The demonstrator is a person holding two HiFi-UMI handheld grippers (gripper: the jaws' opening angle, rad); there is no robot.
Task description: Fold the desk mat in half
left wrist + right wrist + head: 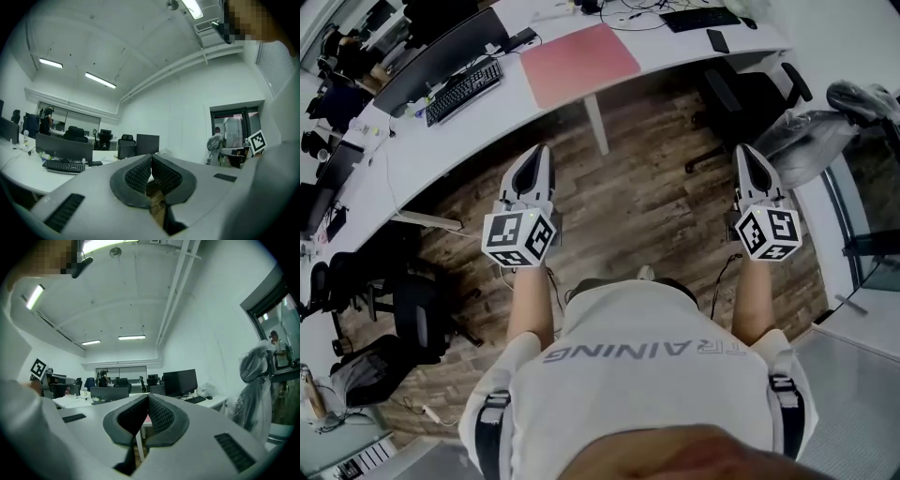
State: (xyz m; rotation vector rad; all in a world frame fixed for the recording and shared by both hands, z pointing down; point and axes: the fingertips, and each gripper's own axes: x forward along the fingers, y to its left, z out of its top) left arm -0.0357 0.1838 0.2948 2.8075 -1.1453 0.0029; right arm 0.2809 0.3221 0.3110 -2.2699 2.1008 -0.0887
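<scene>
While left gripper, right gripper hover — closed.

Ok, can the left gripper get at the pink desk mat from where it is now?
Probably not yet: the left gripper hangs shut over the floor, short of the desk where the desk mat lies flat. Nothing blocks the way; stepping closer should do it.

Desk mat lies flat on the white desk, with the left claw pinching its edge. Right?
No. The desk mat lies flat on the white desk, but the left claw is shut on nothing, over the floor short of the desk; the head view shows it.
</scene>
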